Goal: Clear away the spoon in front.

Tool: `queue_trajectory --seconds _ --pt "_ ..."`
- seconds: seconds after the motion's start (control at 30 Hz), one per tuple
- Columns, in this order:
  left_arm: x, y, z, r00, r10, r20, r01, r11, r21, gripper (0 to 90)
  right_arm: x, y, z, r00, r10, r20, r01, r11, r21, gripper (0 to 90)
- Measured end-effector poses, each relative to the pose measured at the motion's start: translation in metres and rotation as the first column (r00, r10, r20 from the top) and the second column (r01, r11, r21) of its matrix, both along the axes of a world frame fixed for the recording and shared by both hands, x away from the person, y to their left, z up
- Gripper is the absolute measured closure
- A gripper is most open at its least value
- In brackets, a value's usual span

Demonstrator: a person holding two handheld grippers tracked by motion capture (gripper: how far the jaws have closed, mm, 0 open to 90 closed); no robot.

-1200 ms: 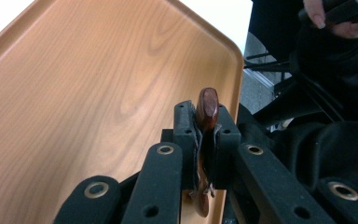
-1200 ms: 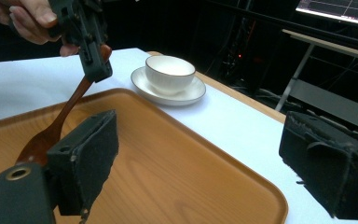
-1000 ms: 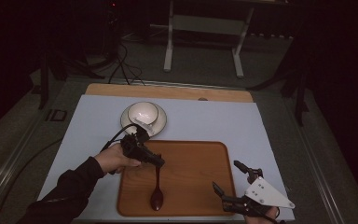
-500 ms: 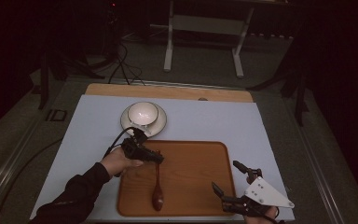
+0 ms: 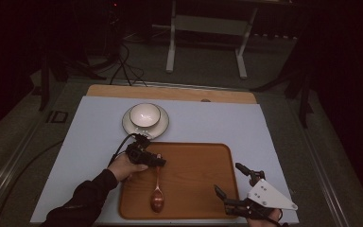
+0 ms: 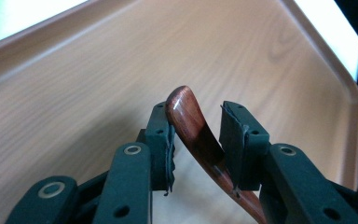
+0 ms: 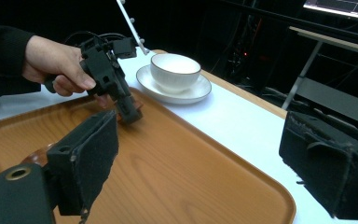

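Glossy reddish-brown wooden spoon (image 5: 157,191) (curved handle)

A tray (image 5: 194,189) lies at the table's (image 5: 274,137) near edge; a spoon (image 5: 157,196) lies in its left part, bowl end nearest the person; behind the tray, a cup (image 5: 145,115) sits on a saucer (image 5: 132,128), seemingly just clear of the tray.

Spoon (image 5: 157,189): dark reddish-brown wood, glossy, lying on the tray (image 5: 196,189), bowl end toward the person, handle pointing toward the cup.
Handle tip (image 6: 182,100): rounded, sitting between the left gripper (image 5: 157,161) pads, a gap on one side.
Tray: light wood grain, rounded corners, on the white table.
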State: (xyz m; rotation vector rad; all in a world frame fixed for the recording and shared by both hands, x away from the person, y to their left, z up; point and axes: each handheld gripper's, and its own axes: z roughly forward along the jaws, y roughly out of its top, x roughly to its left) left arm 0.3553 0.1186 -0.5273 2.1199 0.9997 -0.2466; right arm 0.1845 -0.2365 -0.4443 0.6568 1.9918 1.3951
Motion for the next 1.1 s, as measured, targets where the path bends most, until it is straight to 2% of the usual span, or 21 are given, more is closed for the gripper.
queue_trajectory --seconds 0.07,0.2,0.4,0.53,0.7,0.87,0.97,1.03,1.1 --pt "0.0 0.0 0.0 1.0 0.004 0.005 -0.005 1.0 0.006 61.4 0.0 0.0 0.0 1.0 0.001 -0.002 -0.001 1.0 -0.001 11.6" --pt "-0.001 -0.002 -0.001 0.9992 0.02 0.036 -0.021 0.9988 0.044 58.7 0.001 0.001 -0.001 1.0 0.004 -0.007 -0.004 1.0 -0.001 11.7" --pt "0.001 -0.003 -0.005 0.9981 0.044 0.043 -0.046 0.9973 0.058 52.5 0.001 0.002 -0.001 0.9999 0.01 -0.009 -0.01 1.0 -0.005 11.7" --pt "0.001 -0.003 -0.004 0.9946 0.048 0.092 -0.054 0.9965 0.064 49.7 0.001 0.001 -0.001 0.9998 0.012 -0.014 -0.012 1.0 -0.005 11.7" --pt "0.001 0.0 0.0 0.9896 0.06 0.13 -0.068 0.9963 0.053 48.7 0.001 0.002 -0.001 0.9998 0.012 -0.014 -0.012 1.0 -0.007 11.7" --pt "-0.001 0.005 0.009 0.9857 0.085 0.146 -0.091 0.9952 0.037 46.5 0.001 0.002 -0.001 0.9998 0.012 -0.015 -0.012 1.0 -0.009 11.7" --pt "-0.006 0.009 0.02 0.9804 0.108 0.165 -0.111 0.9938 0.011 40.8 0.001 0.002 -0.001 0.9999 0.01 -0.014 -0.01 1.0 -0.009 11.7" --pt "-0.01 0.011 0.028 0.9787 0.116 0.169 -0.114 0.9933 -0.019 28.8 0.001 0.002 -0.001 0.9998 0.009 -0.015 -0.009 1.0 -0.009 11.7" --pt "-0.013 0.014 0.034 0.9819 0.1 0.161 -0.094 0.9947 -0.041 20.0 0.002 0.003 -0.002 0.9998 0.009 -0.017 -0.009 1.0 -0.012 11.7"
